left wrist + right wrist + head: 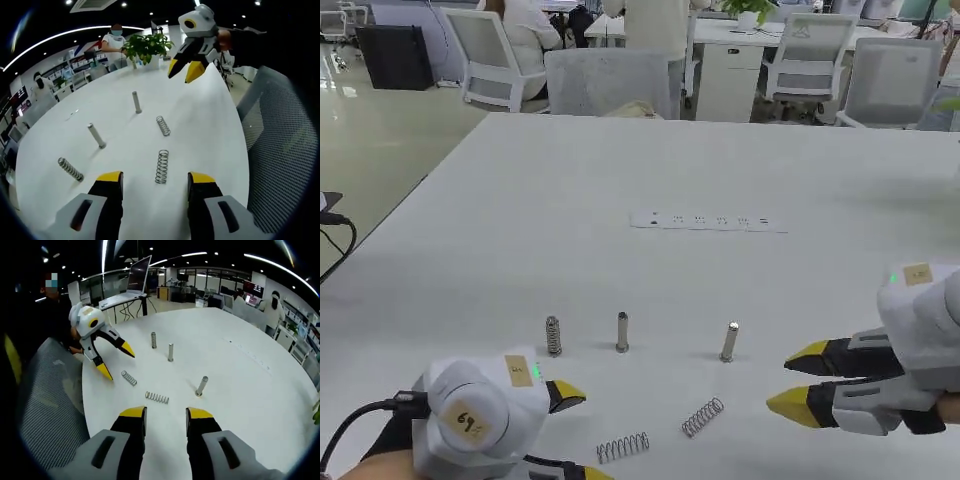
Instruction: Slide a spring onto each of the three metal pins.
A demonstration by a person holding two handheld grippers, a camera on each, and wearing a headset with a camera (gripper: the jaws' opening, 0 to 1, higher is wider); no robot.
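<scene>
Three metal pins stand in a row on the white table. The left pin (553,336) wears a spring; the middle pin (622,332) and the right pin (729,341) are bare. Two loose springs lie in front: one (622,447) nearer my left gripper (578,433), the other (702,417) towards my right gripper (798,378). Both grippers are open and hold nothing. In the left gripper view the near spring (162,166) lies just ahead of the jaws. In the right gripper view a spring (157,398) lies ahead of the jaws, with a bare pin (201,386) beyond.
A white power strip (708,221) lies further back on the table. Office chairs (607,83) and desks stand beyond the far edge. A mesh chair (280,150) sits beside the table on my side.
</scene>
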